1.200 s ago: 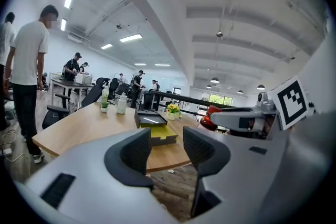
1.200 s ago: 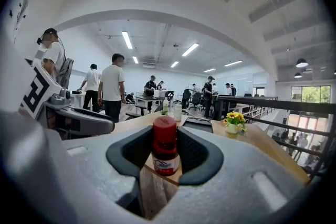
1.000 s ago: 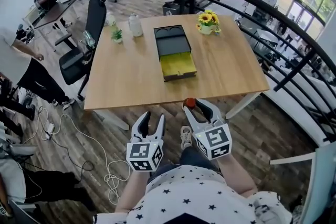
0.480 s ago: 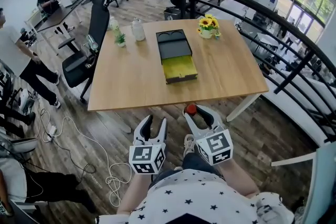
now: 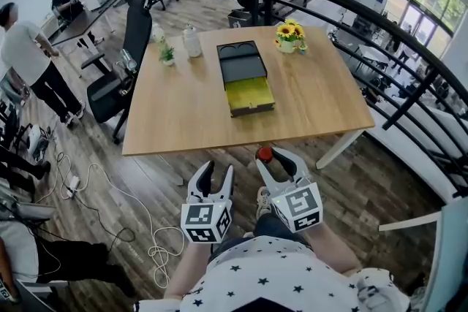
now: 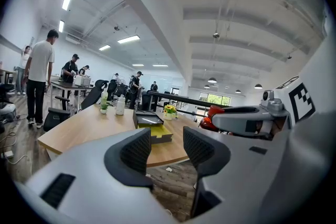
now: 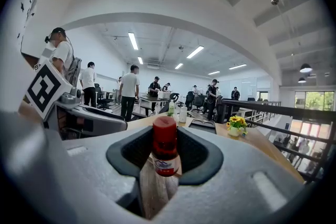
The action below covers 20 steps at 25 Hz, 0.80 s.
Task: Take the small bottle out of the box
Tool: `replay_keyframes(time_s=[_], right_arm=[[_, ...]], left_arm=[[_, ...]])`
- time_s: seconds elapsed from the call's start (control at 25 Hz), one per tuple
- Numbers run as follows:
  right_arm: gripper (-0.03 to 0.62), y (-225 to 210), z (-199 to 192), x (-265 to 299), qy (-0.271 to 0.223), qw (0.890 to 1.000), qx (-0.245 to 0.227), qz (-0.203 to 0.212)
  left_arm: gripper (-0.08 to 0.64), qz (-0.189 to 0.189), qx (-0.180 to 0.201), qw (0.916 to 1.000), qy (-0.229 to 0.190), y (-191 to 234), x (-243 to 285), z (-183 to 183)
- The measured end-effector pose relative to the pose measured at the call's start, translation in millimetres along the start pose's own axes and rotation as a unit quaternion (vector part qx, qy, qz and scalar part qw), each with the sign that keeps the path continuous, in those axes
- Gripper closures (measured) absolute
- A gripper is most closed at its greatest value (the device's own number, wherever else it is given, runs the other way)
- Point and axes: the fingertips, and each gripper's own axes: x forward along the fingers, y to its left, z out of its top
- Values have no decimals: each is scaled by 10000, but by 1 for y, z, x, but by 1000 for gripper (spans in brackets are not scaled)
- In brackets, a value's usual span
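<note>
A wooden counter (image 5: 183, 106) filled the middle of an open office, with an office chair (image 5: 124, 47) at its 9 o'clock edge. The black box (image 5: 243, 66) sat near the counter's centre, its yellow drawer (image 5: 250, 95) open toward 6 o'clock. Beyond the counter's near edge, over the plank floor (image 5: 146, 186), a person held two tools side by side. The right tool (image 5: 276, 156) gripped the small bottle (image 5: 265, 153), red cap up, well clear of the box at its 6 o'clock. The left tool (image 5: 216, 175), at the right tool's 9 o'clock, had its jaws apart with nothing between them. A pot of sunflowers (image 5: 290, 34) stood at the box's 2 o'clock and a white bottle (image 5: 192, 40) at its 10 o'clock.
</note>
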Motion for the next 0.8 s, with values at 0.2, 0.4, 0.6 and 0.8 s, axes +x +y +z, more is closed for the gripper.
replay_keyframes(time_s=[0.2, 0.4, 0.6, 0.8], right_arm=[[451, -2, 2, -3, -25, 10000, -1, 19], [451, -2, 1, -1, -52, 10000, 0, 30], [451, 0, 3, 0, -67, 10000, 1, 34], [451, 0, 5, 3, -71, 10000, 28, -6]], left_arm=[[388, 21, -4, 10000, -73, -4, 1, 3], [388, 50, -4, 10000, -75, -2, 0, 1], [388, 64, -33, 10000, -54, 0, -2, 1], [388, 31, -22, 10000, -47, 1, -1, 2]])
